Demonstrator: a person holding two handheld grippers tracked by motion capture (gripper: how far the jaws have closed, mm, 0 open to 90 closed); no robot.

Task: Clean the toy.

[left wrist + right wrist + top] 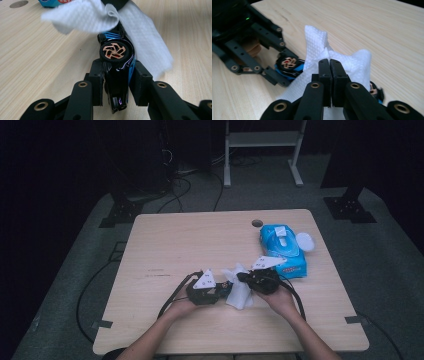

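Left gripper: clamping a black-and-blue toy car by its sides, just above the worktop.
Right gripper: jaws shut, pinching a white wet wipe.
Wipe: draping over the car's far end.
Wet-wipe pack: lying near the worktop's right edge.

left hand-held gripper: black, grey triangular plate | jaws: brass-ringed pivots | cable: black

High overview, two close claw views
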